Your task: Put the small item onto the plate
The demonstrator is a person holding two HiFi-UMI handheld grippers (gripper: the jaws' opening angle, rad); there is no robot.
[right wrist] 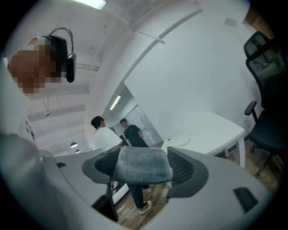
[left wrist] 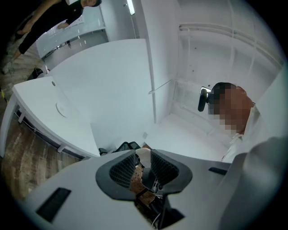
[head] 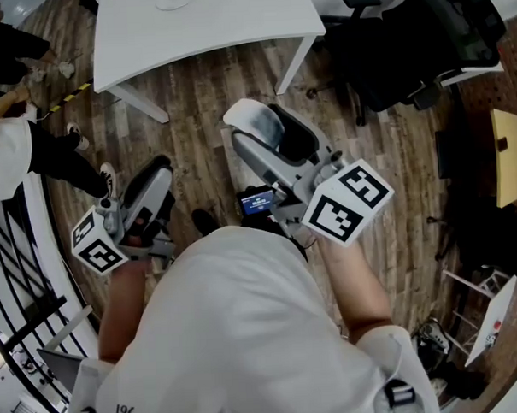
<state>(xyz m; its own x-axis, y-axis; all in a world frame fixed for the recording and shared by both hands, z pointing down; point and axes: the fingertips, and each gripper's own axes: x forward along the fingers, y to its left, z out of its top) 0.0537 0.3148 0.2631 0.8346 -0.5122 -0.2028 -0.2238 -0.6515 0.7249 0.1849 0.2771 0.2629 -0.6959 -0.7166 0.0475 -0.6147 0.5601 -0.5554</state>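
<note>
While the right gripper (right wrist: 144, 167) clamps a small grey-blue fuzzy pad (right wrist: 140, 161) well short of the white table (head: 233, 23), the pad's long axis runs crosswise from jaw to jaw. The plate (head: 171, 1) sits on that table, and the left gripper (left wrist: 143, 165) gapes empty.

The small item (right wrist: 144, 161) sits between the jaws of the right gripper (right wrist: 143, 166). The plate (right wrist: 182, 141) lies on the table (right wrist: 216, 130), far ahead of those jaws, a bit to their right. Two people (right wrist: 105, 137) stand ahead, left of the table.
</note>
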